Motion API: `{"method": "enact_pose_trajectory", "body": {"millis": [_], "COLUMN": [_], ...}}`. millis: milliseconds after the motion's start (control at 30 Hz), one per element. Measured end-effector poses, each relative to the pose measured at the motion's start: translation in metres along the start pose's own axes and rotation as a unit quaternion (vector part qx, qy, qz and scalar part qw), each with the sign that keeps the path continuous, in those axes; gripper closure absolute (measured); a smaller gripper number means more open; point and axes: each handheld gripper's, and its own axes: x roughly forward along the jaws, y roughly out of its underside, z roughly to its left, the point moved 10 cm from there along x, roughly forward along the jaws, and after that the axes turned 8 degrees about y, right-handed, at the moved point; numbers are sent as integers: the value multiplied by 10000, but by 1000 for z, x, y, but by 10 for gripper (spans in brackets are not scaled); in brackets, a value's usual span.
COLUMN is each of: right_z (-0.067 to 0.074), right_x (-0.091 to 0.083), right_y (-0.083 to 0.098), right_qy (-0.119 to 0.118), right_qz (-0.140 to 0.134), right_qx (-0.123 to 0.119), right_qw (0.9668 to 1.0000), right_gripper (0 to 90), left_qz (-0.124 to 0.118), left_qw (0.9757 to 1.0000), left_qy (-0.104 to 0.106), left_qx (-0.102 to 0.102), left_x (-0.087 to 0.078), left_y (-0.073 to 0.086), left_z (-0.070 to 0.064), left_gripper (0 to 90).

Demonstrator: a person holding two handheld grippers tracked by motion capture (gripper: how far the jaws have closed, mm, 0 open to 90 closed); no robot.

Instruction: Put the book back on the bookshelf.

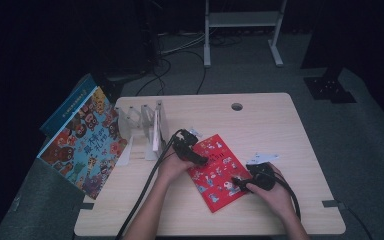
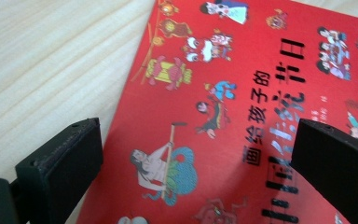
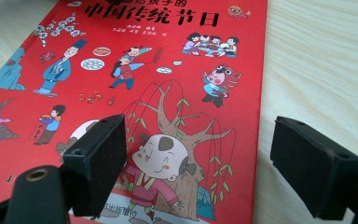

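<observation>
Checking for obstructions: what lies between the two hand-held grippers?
In the high view, only the red book's cover lies between the left hand-held gripper and the right hand-held gripper.

A red picture book (image 3: 135, 93) lies flat on the pale wooden desk (image 3: 317, 60), its cover crowded with cartoon figures, a willow tree and a line of black Chinese characters near the top. The right gripper (image 3: 214, 163) hangs just above it, jaws wide apart: one over the cover, the other over bare wood beside the book's edge.
</observation>
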Motion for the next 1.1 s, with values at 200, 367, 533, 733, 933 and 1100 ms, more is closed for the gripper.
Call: {"method": "enact_pose_trajectory", "body": {"millis": [200, 367, 533, 733, 933, 1100], "right_z": [-1, -1, -3, 4, 8, 11], "right_x": [-1, -2, -5, -8, -12, -16], "right_y": [1, 2, 5, 11, 15, 19], "right_qy": [-1, -12, -40, -258, -274, -326], "right_qz": [13, 35, 32, 17, 28, 45], "right_qx": [-25, -7, -17, 29, -40, -107], "right_qw": [10000, 10000, 10000, 9997, 9996, 9994], "right_gripper": [172, 167, 167, 162, 157, 155], "left_qz": [-41, 32, 57, 109, 117, 186], "left_qw": [9994, 9994, 9993, 9992, 9987, 9983], "left_qy": [269, 292, 331, 397, 490, 536], "left_qx": [-221, -184, -131, -13, 77, 147], "left_x": [6, 5, 2, -1, -5, -8], "left_y": [3, 7, 12, 19, 26, 34], "left_z": [1, -3, -9, -16, -25, -32], "left_gripper": [0, 0, 0, 0, 0, 0]}}
